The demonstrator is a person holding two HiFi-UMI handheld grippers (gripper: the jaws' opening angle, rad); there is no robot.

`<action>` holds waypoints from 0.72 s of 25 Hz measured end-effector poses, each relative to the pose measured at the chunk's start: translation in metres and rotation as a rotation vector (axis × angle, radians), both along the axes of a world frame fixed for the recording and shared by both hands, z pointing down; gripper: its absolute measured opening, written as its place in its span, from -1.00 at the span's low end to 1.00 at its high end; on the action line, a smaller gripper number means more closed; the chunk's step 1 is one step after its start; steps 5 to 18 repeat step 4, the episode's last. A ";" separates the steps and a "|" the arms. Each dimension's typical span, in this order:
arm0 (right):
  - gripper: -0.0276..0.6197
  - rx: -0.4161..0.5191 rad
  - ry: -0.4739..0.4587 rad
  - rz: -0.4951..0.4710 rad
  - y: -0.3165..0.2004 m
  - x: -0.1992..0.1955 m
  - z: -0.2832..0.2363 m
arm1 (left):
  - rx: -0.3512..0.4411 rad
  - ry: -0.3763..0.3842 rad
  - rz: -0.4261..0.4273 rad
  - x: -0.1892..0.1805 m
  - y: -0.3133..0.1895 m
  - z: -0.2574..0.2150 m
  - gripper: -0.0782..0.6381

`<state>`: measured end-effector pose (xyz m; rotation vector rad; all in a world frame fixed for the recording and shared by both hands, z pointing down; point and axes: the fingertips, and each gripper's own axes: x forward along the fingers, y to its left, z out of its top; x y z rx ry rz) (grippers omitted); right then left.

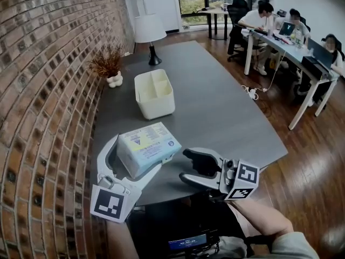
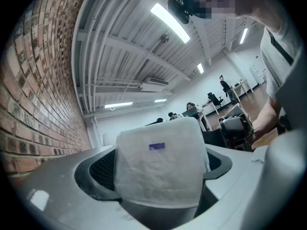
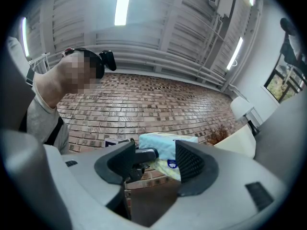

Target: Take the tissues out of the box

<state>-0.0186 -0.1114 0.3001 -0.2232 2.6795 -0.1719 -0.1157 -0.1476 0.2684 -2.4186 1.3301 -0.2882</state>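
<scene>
Tissue pack: soft, pale blue and white, printed label on top; held at the near end of the table, long side across the left gripper's jaws. Whether it touches the tabletop cannot be told.
Left gripper: jaws set wide and pressed on the two sides of the pack. In the left gripper view the pack's white end fills the gap between the jaws. That view looks up at the ceiling lights, so the gripper is tilted up.
Left marker: square black-and-white tag at the gripper's near end, low in the head view.
Right gripper: just right of the pack, apart from it, tips turned toward it; jaws spread, pads on nothing. In its own view the pack shows beyond the gap.
Right cube: marker cube behind the black jaws.
Arm: sleeve behind the right gripper, at the bottom edge.
Table: dark grey top that runs away from the person.
Bin: white, with compartments, on the table well beyond the pack.
Plant: dry brown sprigs in a small white pot, near the wall.
Lamp: white shade, dark base, at the table's far end.
Wall: brick, along the left side.
Desk: white, far right, with people seated at laptops.
</scene>
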 end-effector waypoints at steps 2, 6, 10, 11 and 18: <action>-0.08 -0.001 0.003 -0.001 0.003 -0.005 0.003 | -0.001 0.004 0.000 -0.005 0.003 0.003 0.63; -0.08 -0.002 0.006 0.000 0.006 -0.010 0.006 | -0.003 0.008 0.000 -0.010 0.006 0.006 0.63; -0.08 -0.002 0.006 0.000 0.006 -0.010 0.006 | -0.003 0.008 0.000 -0.010 0.006 0.006 0.63; -0.08 -0.002 0.006 0.000 0.006 -0.010 0.006 | -0.003 0.008 0.000 -0.010 0.006 0.006 0.63; -0.08 -0.002 0.006 0.000 0.006 -0.010 0.006 | -0.003 0.008 0.000 -0.010 0.006 0.006 0.63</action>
